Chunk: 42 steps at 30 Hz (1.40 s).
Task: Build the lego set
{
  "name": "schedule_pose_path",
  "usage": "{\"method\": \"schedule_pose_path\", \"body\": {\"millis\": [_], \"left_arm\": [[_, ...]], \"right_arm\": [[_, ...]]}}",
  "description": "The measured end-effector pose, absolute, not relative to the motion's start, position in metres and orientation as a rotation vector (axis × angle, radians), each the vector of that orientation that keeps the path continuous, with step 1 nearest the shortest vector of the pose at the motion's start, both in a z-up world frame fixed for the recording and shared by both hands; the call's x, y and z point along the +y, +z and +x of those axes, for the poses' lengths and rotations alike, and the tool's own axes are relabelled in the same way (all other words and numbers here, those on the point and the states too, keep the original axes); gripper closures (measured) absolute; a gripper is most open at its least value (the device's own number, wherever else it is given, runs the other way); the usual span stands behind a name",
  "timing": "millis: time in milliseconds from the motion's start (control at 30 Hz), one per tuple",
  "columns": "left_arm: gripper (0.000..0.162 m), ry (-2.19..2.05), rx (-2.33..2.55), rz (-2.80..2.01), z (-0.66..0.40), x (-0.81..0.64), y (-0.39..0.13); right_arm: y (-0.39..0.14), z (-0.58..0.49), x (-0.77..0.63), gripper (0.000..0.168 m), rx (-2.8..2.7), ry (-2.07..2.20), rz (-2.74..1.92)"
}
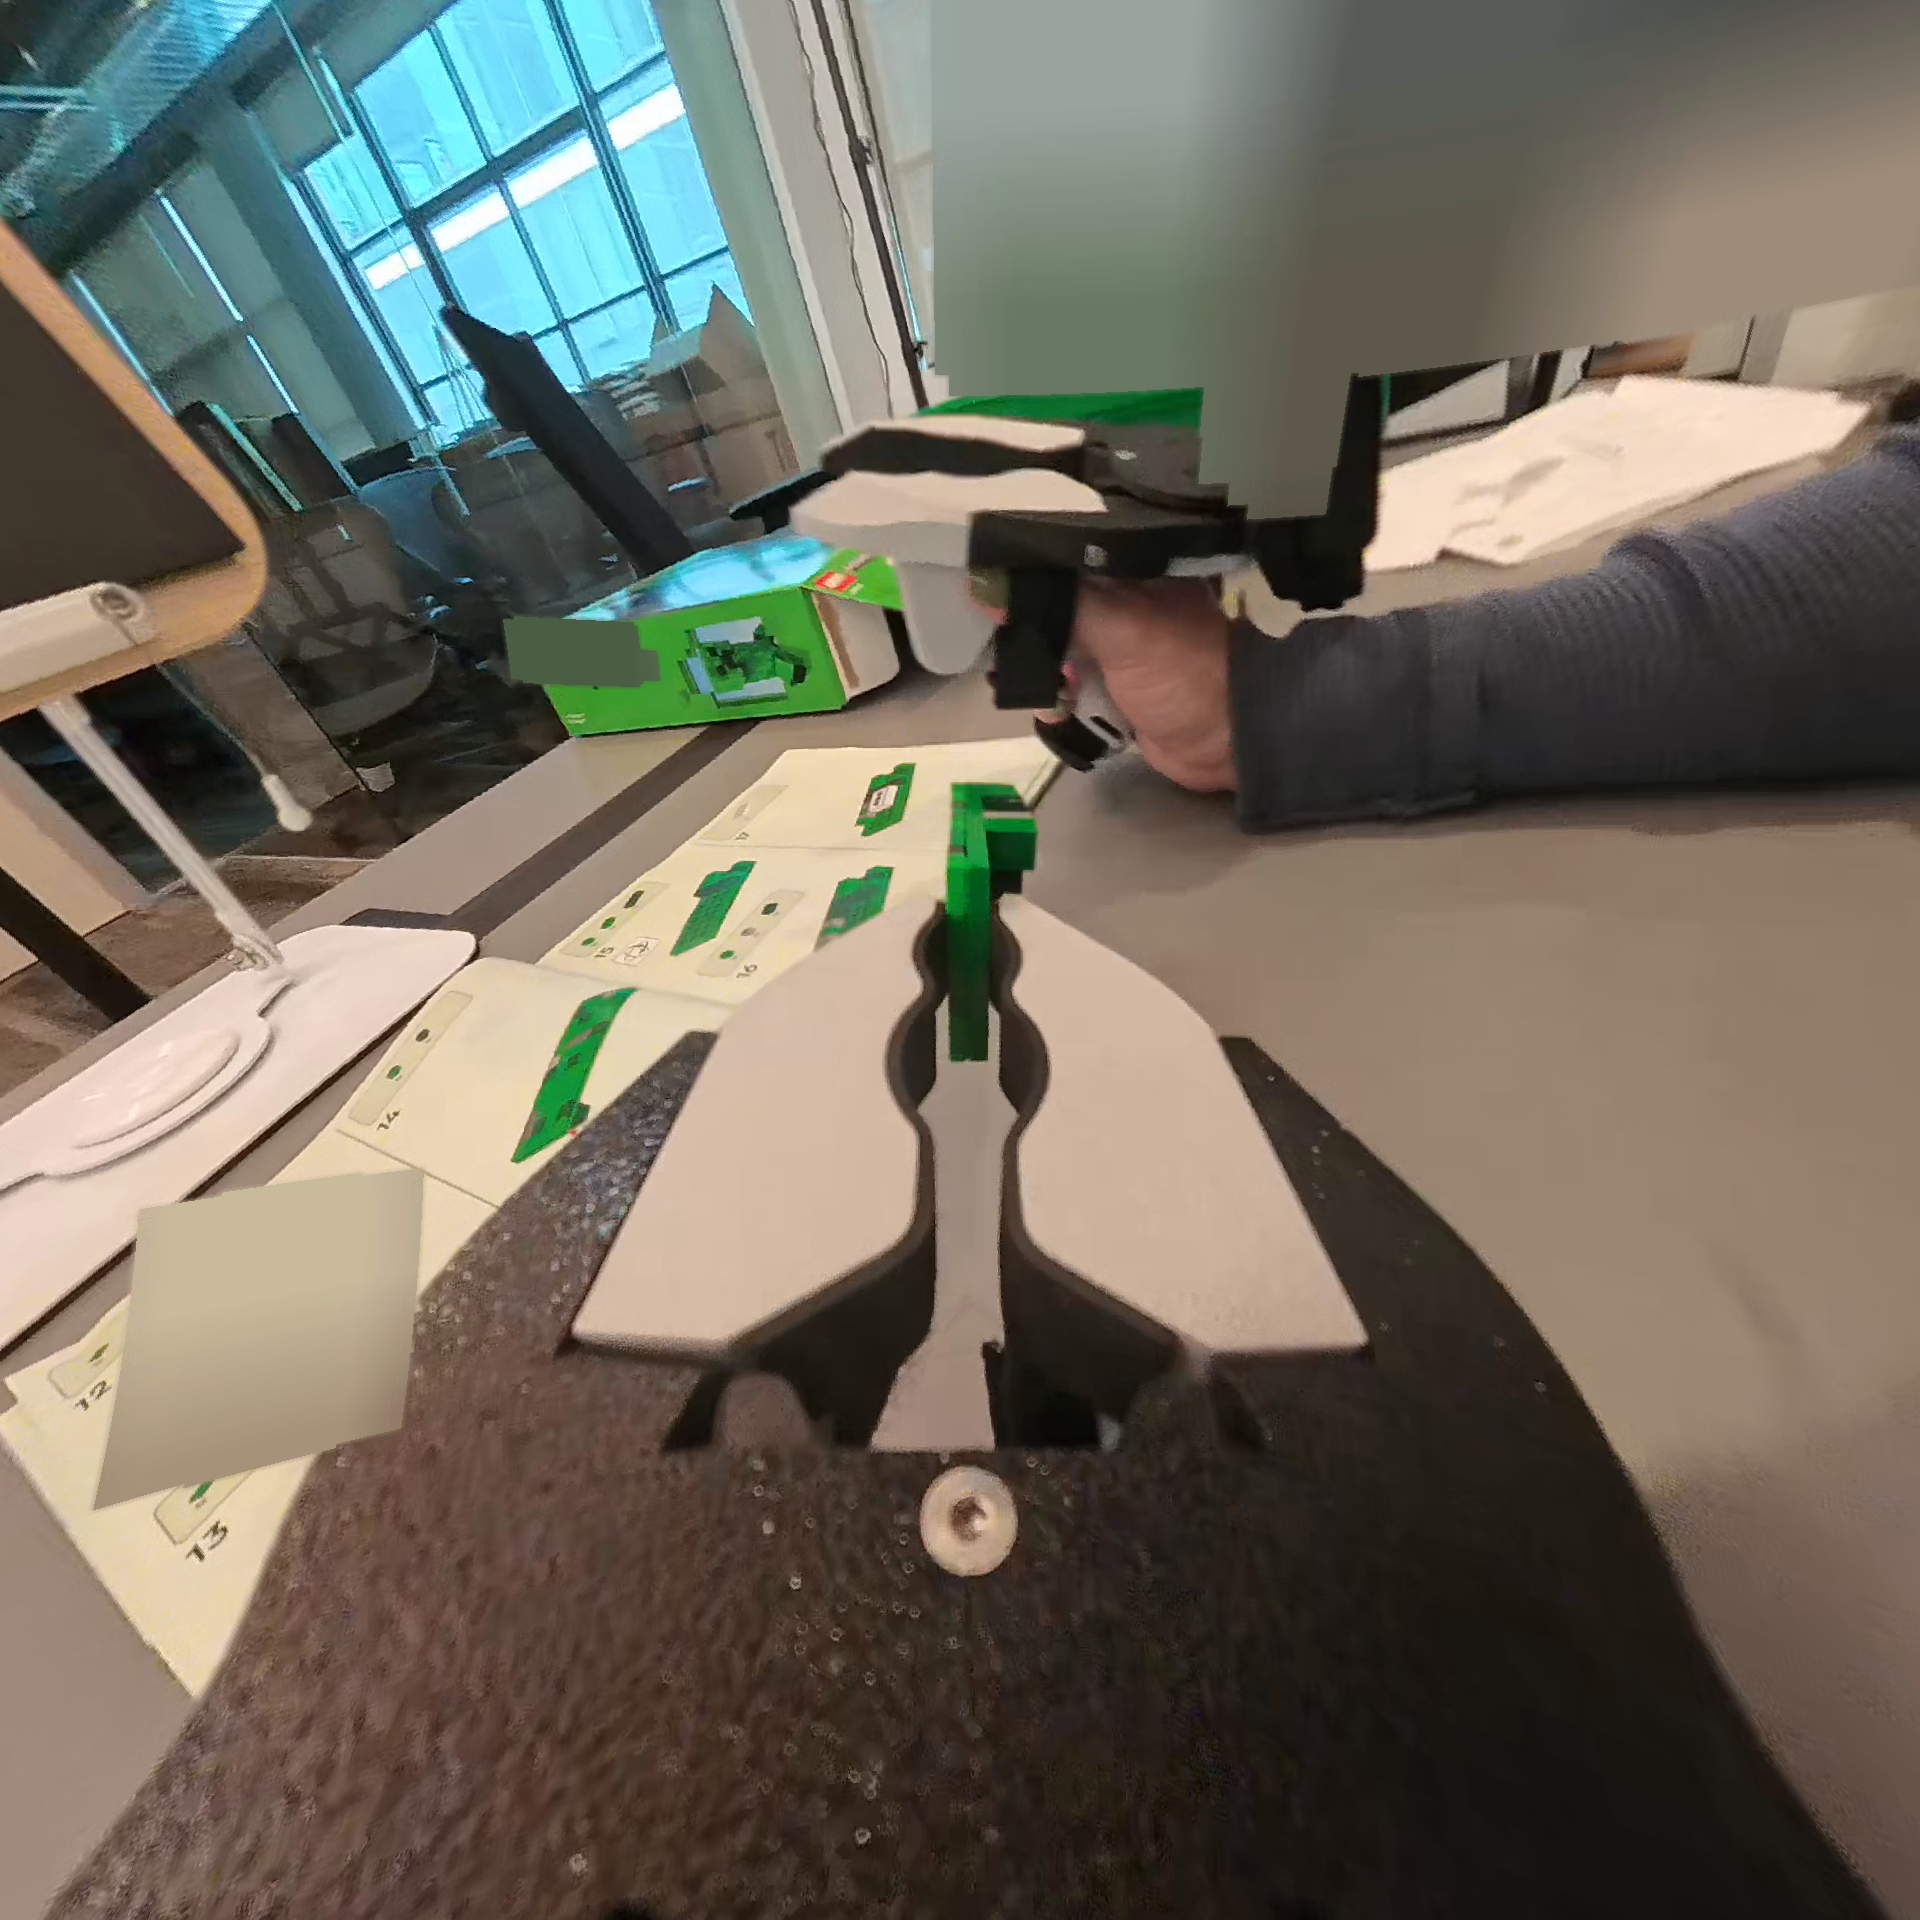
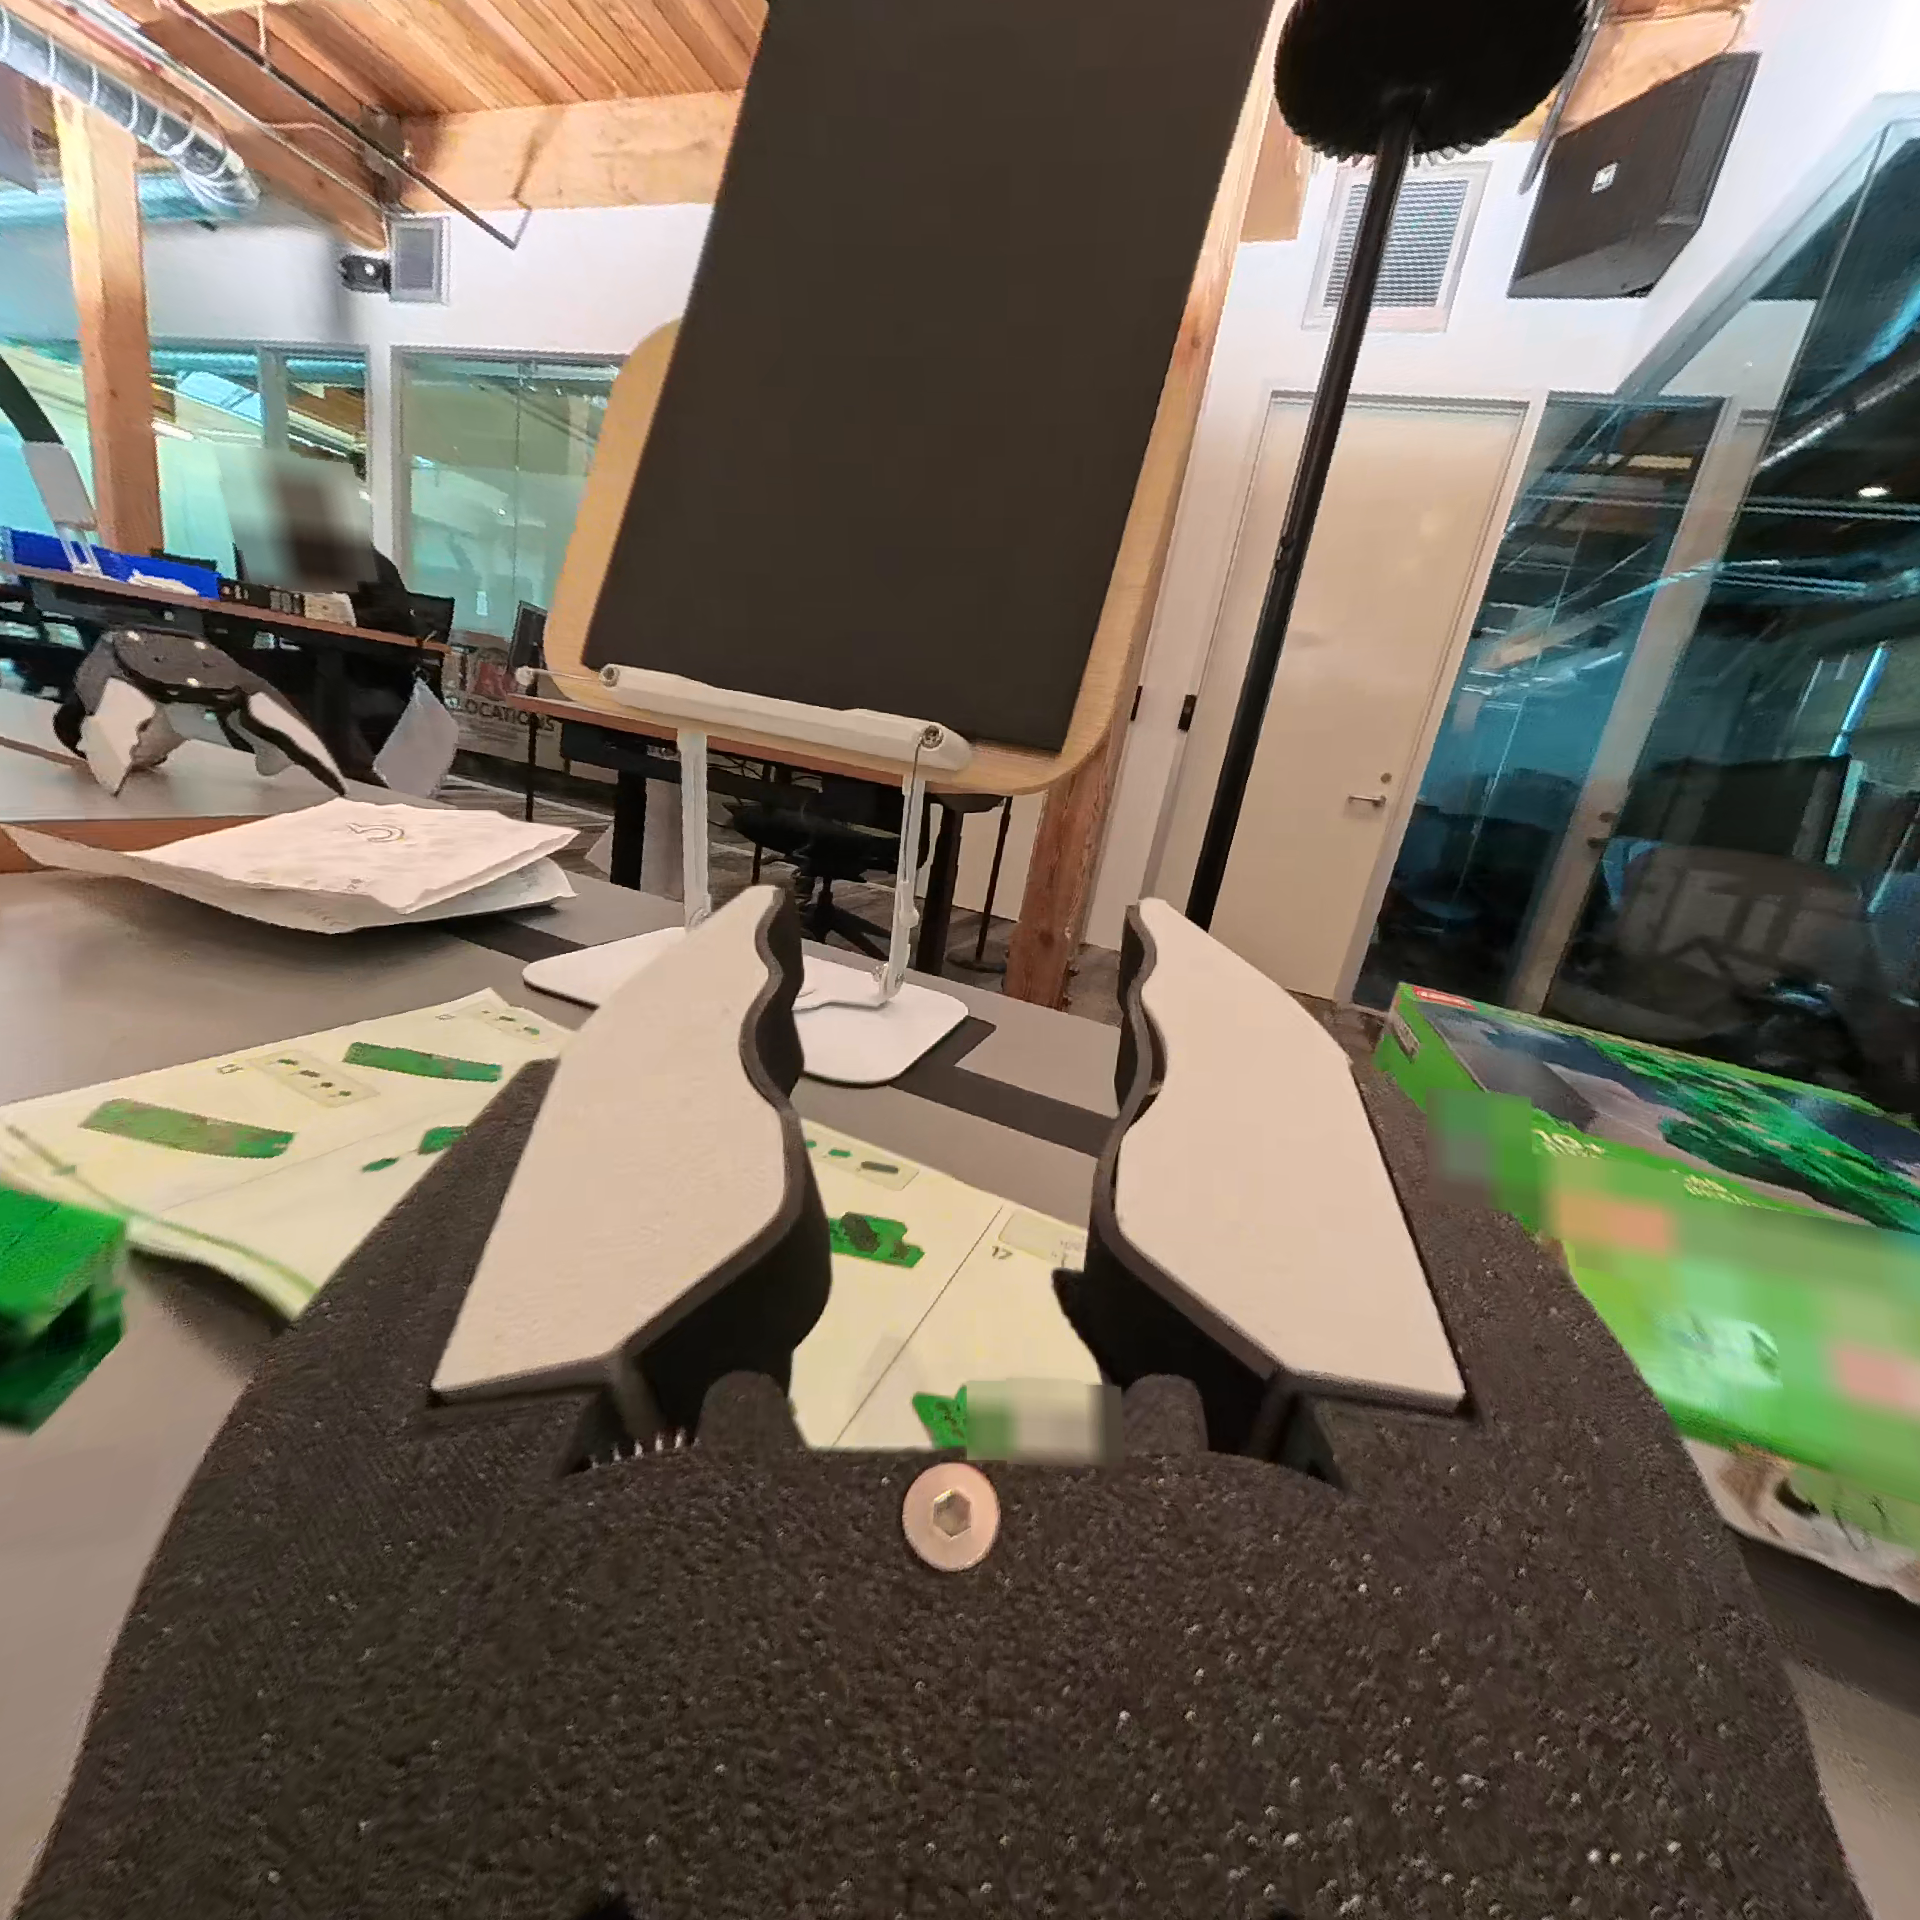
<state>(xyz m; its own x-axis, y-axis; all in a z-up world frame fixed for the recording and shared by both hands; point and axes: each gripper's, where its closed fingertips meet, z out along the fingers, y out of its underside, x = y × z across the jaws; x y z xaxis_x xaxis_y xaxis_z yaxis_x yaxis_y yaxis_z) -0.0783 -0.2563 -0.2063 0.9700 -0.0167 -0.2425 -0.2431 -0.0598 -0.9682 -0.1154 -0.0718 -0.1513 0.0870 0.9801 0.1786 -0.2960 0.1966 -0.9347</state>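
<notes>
My left gripper (image 1: 971, 920) is shut on a green lego assembly (image 1: 982, 894), a flat plate held on edge with small green bricks stuck to its far end. It hangs above the grey table (image 1: 1507, 1039), over the edge of the open instruction booklet (image 1: 727, 914). My right gripper (image 2: 961, 914) is open and empty, held above the booklet (image 2: 208, 1143). In the left wrist view it (image 1: 821, 488) shows farther off, held in a hand with a blue sleeve. The green assembly shows blurred at the left edge of the right wrist view (image 2: 52, 1309).
The green lego box (image 1: 727, 644) lies beyond the booklet; it is at the right in the right wrist view (image 2: 1662, 1195). A tablet on a white stand (image 2: 883, 416) stands at the table's far edge. White paper bags (image 2: 332, 862) lie at the back left.
</notes>
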Motion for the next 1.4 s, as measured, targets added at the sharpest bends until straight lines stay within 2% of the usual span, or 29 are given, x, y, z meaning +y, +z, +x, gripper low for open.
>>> {"method": "schedule_pose_path", "body": {"millis": [1400], "left_arm": [[0.157,0.339,0.386,-1.691,-0.061,-0.248,-0.222]], "right_arm": [[-0.158,-0.137,-0.077,0.122,-1.089,1.124,-0.856]]}}
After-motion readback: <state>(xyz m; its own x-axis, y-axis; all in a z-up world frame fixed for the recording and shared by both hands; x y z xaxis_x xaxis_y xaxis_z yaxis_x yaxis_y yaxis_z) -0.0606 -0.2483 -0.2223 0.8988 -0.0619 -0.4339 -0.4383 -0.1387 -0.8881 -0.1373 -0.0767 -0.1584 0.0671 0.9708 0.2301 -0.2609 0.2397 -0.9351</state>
